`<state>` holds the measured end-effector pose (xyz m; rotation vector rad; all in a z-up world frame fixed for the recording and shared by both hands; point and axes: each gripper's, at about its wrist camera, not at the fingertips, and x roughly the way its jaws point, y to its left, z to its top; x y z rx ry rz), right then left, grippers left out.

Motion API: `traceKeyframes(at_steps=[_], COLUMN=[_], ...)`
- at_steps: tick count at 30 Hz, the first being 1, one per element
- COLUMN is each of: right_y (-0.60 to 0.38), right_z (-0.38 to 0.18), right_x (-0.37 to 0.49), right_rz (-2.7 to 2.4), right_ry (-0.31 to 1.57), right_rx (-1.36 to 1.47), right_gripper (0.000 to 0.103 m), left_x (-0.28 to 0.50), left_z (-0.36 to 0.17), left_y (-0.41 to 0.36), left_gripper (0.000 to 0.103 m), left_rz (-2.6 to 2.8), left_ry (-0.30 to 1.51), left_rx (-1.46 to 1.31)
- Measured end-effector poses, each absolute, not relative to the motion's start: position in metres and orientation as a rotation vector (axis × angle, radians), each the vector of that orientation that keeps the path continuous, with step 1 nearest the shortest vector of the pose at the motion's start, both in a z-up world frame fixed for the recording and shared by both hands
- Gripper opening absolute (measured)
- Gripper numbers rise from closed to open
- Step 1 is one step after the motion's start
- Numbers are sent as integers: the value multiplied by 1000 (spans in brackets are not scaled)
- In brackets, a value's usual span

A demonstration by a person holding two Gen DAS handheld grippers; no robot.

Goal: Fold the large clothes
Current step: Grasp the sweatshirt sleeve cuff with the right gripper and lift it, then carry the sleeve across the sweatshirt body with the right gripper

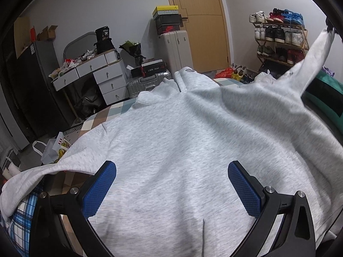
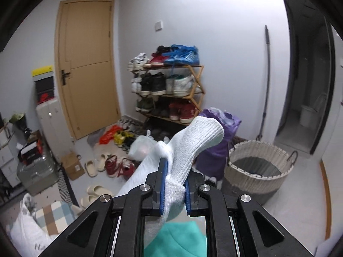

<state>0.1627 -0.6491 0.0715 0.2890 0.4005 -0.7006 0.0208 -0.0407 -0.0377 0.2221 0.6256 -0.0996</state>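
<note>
A light grey hoodie (image 1: 182,141) lies spread on a checked bed cover (image 1: 94,120), hood toward the far side. My left gripper (image 1: 171,184) is open just above the hoodie's lower body, blue pads apart, holding nothing. The hoodie's right sleeve (image 1: 315,57) is stretched up and to the right. My right gripper (image 2: 174,184) is shut on that sleeve's ribbed cuff (image 2: 199,137), which sticks up between the pads. The left sleeve (image 1: 27,177) hangs off the bed's left edge.
A teal garment (image 2: 180,237) lies under the right gripper. A plaid cloth (image 1: 23,209) lies at the left. A wicker basket (image 2: 257,171), shoe rack (image 2: 169,90), suitcases (image 1: 148,83), drawers (image 1: 107,79) and slippers (image 2: 96,165) stand on the floor around.
</note>
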Motion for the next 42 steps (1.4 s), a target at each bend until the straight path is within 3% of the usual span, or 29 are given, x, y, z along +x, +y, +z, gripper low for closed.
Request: traceKeyframes(at_steps=[6,11,15,21,25,31,35,39,42], right_y=[-634,-570,-463,-290,-187,-51,13,42,33], right_z=[46,96,139,137,89,-65,-151,-187,-186], right_x=[170,172,185,217,246,281,270,239,226], right_rz=[-592,-371,-147,242,437,622,603,669,690], right_ry=[440,318,272,323,426,730,864,855,834], right_rx=[296,313,231,280,335,292,73,-102,-122], right_gripper=[13,13,13,13,13,13,13,13,22], left_x=[23,23,18,6,-8,-16,-11,-9,-8], left_z=[-33,-20,-10,-1,2,3,1,0,-1], left_y=[-27,1,34,102,138,154,147,149,147], left_gripper=[102,102,102,102,102,102,102,102,102], left_rz=[-97,-68,15,210,332,355,334,304,290], left_ry=[616,592,541,479,432,402,397,394,393], left_rx=[196,112,55,-69,-200,-276,-258,-222,-205])
